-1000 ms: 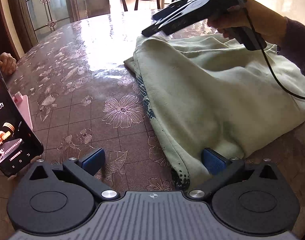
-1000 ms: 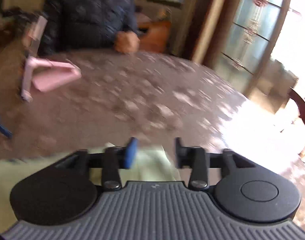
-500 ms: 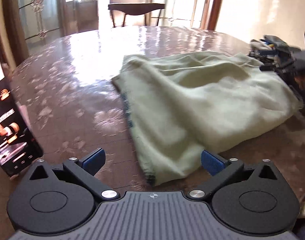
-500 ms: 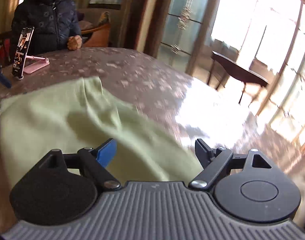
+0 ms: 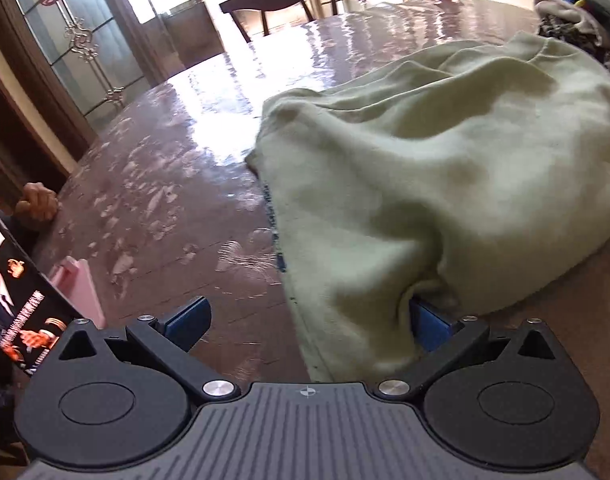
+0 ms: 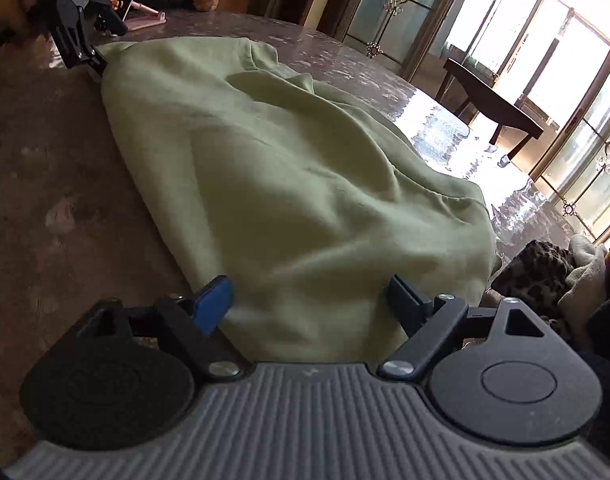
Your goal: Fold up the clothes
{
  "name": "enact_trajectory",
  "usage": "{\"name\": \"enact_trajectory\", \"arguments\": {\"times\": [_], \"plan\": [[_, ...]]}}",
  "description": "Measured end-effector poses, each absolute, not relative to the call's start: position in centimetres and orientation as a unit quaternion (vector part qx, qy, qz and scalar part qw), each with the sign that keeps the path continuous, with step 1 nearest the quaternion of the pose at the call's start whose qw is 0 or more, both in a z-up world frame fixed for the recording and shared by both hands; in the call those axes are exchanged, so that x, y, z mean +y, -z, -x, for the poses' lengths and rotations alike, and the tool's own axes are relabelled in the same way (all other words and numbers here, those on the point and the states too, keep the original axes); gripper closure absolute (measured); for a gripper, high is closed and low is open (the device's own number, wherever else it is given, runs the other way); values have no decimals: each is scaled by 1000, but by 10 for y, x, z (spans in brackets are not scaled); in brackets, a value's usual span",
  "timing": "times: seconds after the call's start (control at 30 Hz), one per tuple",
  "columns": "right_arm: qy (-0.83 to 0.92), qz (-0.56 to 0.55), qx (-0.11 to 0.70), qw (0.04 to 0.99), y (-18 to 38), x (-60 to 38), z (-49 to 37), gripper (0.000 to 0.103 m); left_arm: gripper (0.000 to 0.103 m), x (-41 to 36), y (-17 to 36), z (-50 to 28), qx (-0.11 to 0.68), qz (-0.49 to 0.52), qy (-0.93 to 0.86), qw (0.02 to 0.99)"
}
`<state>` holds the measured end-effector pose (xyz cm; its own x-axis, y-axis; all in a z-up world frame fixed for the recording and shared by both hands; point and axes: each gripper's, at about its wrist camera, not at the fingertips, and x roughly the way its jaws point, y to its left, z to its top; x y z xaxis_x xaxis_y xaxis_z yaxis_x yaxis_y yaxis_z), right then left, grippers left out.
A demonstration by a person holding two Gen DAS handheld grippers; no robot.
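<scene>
1. standing at the left end of the table (image 5: 193,152), a phone (image 5: 13,304) leans on a pink stand (image 5: 79,292), turned toward a seated person whose hand (image 5: 37,202) rests on the table edge; it looks set up for watching and is no part of the folding.
2. the left gripper (image 5: 307,326) sits low at the near left corner of the garment (image 5: 445,184), its fingers spread wide. cloth lies between them and drapes over the right finger (image 5: 429,326), but nothing is pinched; to my eye it is lined up to take that corner.
3. the garment, pale green and thick like a sweatshirt, lies on the table between the two grippers, already doubled at least once, with a printed underlayer peeking out along its left edge (image 5: 275,224). it is humped and creased rather than flat, so this could be a fold half made or one being tidied; i cannot tell which.
4. the right gripper (image 6: 307,294) is at the opposite near corner of the garment (image 6: 289,184), also wide open, with the hem lying between its fingers and nothing clamped. holding both ends at once would keep the edge straight for a lift.
5. at the far right a pile (image 6: 545,272) of other clothes, one leopard print, lies just beside the garment.
6. no basket, box or other container shows; the clothes lie straight on the table.
</scene>
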<state>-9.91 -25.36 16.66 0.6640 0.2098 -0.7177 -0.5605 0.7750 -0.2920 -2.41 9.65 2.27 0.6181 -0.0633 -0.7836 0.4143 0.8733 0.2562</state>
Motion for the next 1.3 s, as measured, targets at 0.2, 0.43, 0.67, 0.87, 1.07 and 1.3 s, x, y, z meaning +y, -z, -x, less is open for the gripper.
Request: {"name": "enact_trajectory", "arguments": {"times": [0.2,0.43,0.67,0.87,1.07,1.3], "plan": [[-162,198,386,886,-167,-284,82,30,0,111,-20,20,430,-175,132,876],[-148,117,396,899,-162,-301,86,30,0,137,-18,38,446,-123,114,879],[-149,119,390,901,-172,-298,90,29,0,152,-43,62,430,-67,133,890],[-184,129,335,915,-210,-259,82,17,0,140,-25,34,438,16,178,881],[-211,163,321,909,-216,-218,72,17,0,124,-13,13,440,38,178,879],[-231,140,321,908,-218,-197,50,16,0,83,-8,12,408,28,235,882]]}}
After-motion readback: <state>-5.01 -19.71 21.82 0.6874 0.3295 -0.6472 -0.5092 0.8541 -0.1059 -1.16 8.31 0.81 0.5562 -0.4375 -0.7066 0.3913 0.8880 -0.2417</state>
